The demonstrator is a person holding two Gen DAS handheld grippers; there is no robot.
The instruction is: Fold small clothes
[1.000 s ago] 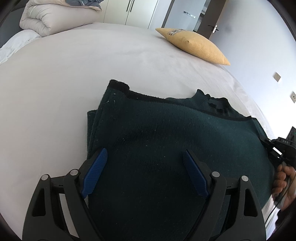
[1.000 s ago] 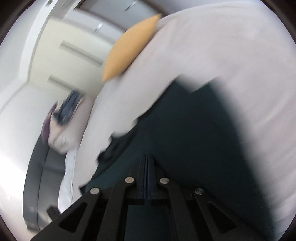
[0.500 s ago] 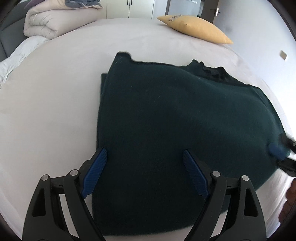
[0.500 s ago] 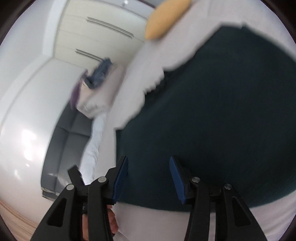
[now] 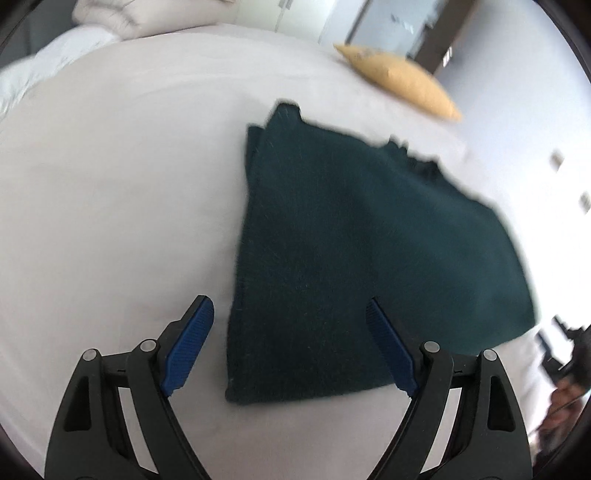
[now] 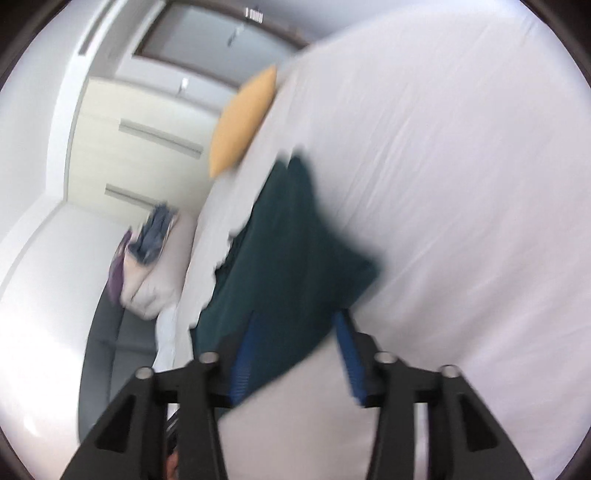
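A dark green knitted sweater (image 5: 369, 251) lies folded flat on the white bed sheet (image 5: 110, 206). My left gripper (image 5: 287, 301) hovers over its near left corner, open wide, its blue pads (image 5: 188, 343) apart from the cloth. In the blurred right wrist view the sweater (image 6: 288, 258) stretches away from my right gripper (image 6: 295, 319). Its jaws are opening, and the sweater's near corner shows between the pads without being pinched. The right gripper (image 5: 565, 332) and a hand appear just off the sweater's right edge.
A yellow pillow (image 5: 402, 83) lies at the far side of the bed, beyond the sweater. A folded duvet (image 5: 147, 18) is piled at the far left, with bundled clothes (image 6: 155, 232) on it. Bare sheet spreads to the left of the sweater.
The right gripper went from shut to open, let the sweater go and drew back off its edge. The left gripper also pulled back, so more of the sweater's near edge shows.
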